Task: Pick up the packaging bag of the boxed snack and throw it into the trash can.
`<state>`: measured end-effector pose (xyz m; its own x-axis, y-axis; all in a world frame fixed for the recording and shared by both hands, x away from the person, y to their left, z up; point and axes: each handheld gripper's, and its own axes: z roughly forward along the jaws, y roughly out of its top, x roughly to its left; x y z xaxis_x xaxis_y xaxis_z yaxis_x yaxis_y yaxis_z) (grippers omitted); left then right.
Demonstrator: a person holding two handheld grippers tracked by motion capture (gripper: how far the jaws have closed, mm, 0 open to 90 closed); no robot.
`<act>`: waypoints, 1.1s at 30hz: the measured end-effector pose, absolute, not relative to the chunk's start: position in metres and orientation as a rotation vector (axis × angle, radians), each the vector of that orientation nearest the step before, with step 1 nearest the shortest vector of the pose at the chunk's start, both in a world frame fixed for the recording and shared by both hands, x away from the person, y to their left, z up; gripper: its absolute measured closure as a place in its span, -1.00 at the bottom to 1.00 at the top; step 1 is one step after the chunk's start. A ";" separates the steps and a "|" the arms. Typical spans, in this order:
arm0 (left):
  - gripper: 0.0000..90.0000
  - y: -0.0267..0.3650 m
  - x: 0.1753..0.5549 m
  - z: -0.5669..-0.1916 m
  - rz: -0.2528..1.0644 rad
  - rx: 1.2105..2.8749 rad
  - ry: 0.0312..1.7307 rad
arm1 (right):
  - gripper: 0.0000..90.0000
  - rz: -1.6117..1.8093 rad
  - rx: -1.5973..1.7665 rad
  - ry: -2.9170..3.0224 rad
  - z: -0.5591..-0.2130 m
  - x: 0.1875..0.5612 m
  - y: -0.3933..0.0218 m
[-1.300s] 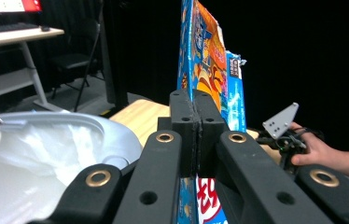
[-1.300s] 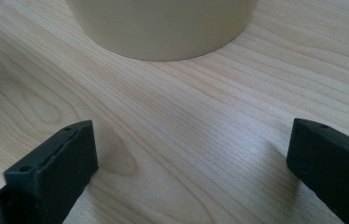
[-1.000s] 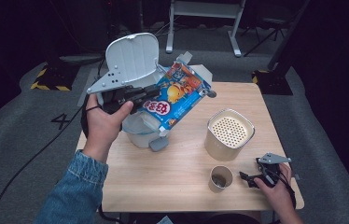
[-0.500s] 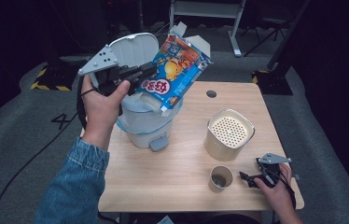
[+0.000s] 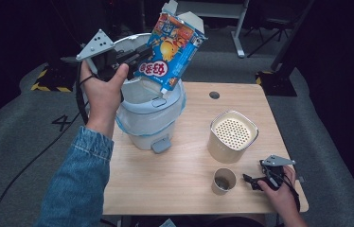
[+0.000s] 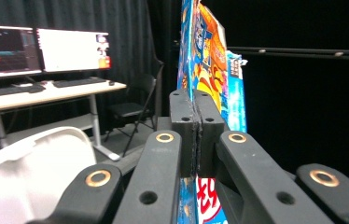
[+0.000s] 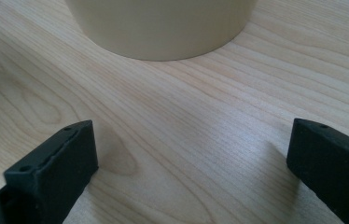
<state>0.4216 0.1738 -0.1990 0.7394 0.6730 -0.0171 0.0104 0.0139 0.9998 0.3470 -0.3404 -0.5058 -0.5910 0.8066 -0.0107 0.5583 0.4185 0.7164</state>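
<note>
over the bin (image 5: pixel 146 118), snack box (image 5: pixel 172 45) tilts, top up-right.

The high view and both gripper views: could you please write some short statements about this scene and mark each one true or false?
1. The left claw is shut on the snack box. True.
2. The snack box lies flat on the table. False: it is held up in the air, tilted, its lower end over the open trash bin.
3. The right claw is open, low over the bare wooden table. True.
4. The right claw grips the paper cup. False: the cup stands free on the table beside it.
5. The perforated metal canister stands upright on the table. True.
</note>
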 end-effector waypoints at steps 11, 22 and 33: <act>0.98 0.175 0.446 -0.206 0.609 1.463 0.675 | -0.96 0.975 1.174 2.323 -0.506 0.347 -0.340; 0.97 0.173 0.468 -0.218 0.624 1.490 0.739 | -0.96 0.975 1.172 2.323 -0.506 0.347 -0.340; 0.96 0.174 0.478 -0.233 0.615 1.522 0.786 | -0.96 0.975 1.173 2.323 -0.506 0.347 -0.340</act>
